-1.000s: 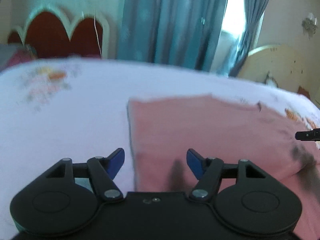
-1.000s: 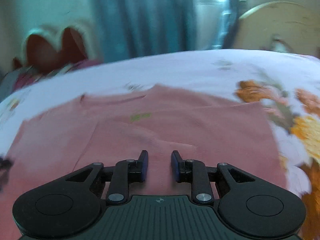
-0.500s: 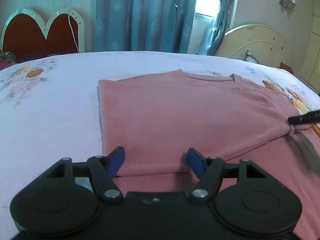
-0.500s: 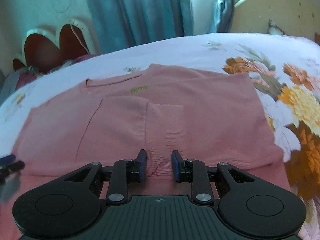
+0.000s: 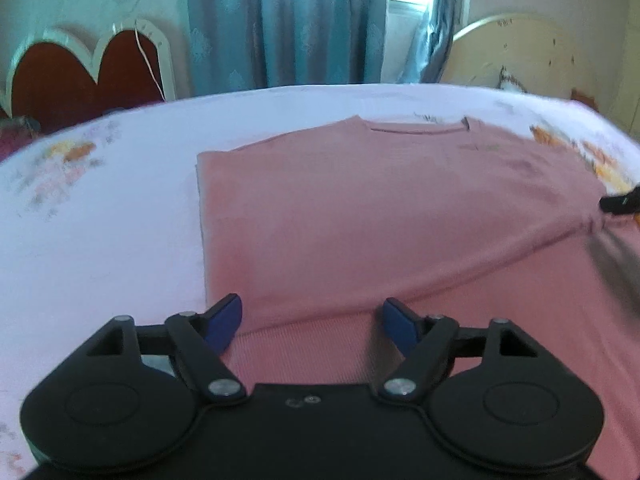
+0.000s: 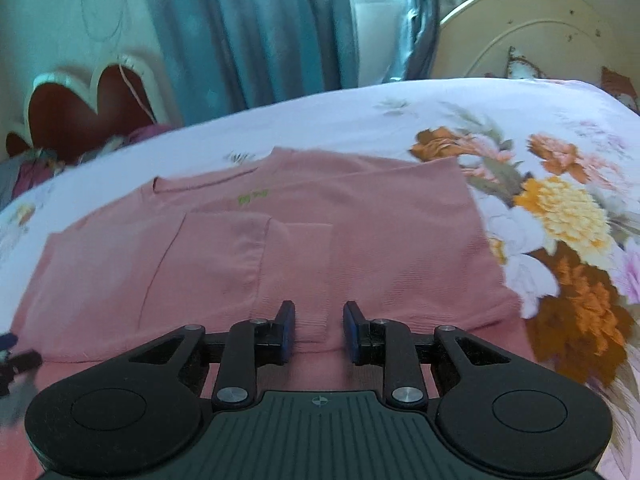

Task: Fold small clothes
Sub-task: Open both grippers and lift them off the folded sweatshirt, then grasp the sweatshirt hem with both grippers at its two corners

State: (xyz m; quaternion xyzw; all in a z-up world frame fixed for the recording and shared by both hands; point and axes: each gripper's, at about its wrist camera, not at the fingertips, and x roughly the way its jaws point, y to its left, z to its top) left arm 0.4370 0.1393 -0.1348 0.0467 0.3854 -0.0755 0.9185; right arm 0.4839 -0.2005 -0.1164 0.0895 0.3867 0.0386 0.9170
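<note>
A pink knit top (image 5: 380, 216) lies flat on the bed, sleeves folded in over its body, neckline at the far side. It also shows in the right wrist view (image 6: 280, 248), with a small green mark near the collar. My left gripper (image 5: 312, 322) is open and empty just above the near left hem of the top. My right gripper (image 6: 319, 330) is open a little, its jaws on either side of a folded sleeve cuff at the near hem. Its tip (image 5: 620, 202) shows at the right edge of the left wrist view.
The bed has a white sheet (image 5: 100, 220) with orange and yellow flower prints (image 6: 560, 216) to the right of the top. A red heart-shaped headboard (image 5: 80, 76), blue curtains (image 5: 288, 24) and a cream headboard (image 6: 528, 32) stand behind the bed.
Both grippers have drawn back toward the near hem, and more of the top shows. The right gripper's jaws have opened wider around the cuff. The left gripper stays open.
</note>
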